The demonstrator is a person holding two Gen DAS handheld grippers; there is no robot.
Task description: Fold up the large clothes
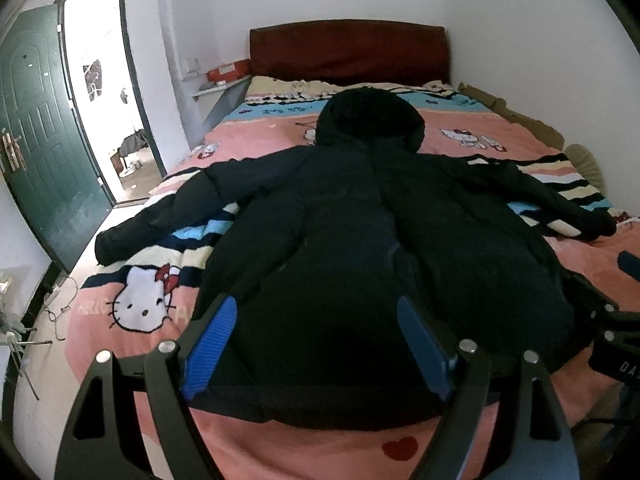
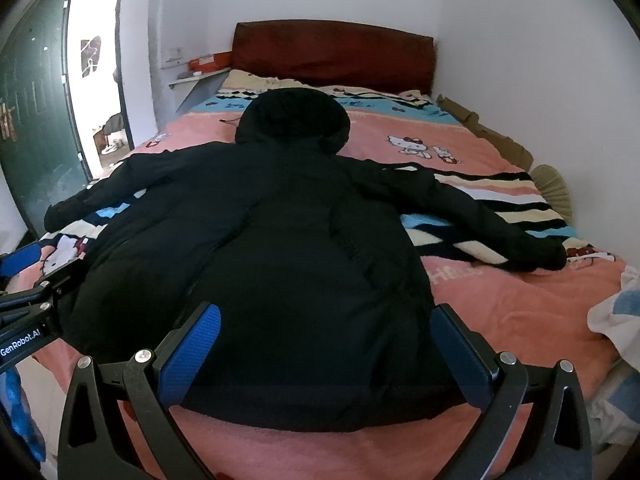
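A large black hooded coat (image 1: pixel 360 216) lies flat on the bed, hood toward the headboard, both sleeves spread out to the sides. It also shows in the right wrist view (image 2: pixel 288 232). My left gripper (image 1: pixel 316 312) is open, its blue pads wide apart above the coat's hem. My right gripper (image 2: pixel 326 318) is open too, above the hem; it also shows at the right edge of the left wrist view (image 1: pixel 616 312). The left gripper shows at the left edge of the right wrist view (image 2: pixel 28 280). Neither holds cloth.
The bed has a pink Hello Kitty cover (image 1: pixel 248 136) and a dark red headboard (image 1: pixel 348 48) against the white walls. A green door (image 1: pixel 36 132) stands open at the left. A small shelf with a red box (image 1: pixel 226 74) is beside the headboard. White cloth (image 2: pixel 616 312) lies at the bed's right edge.
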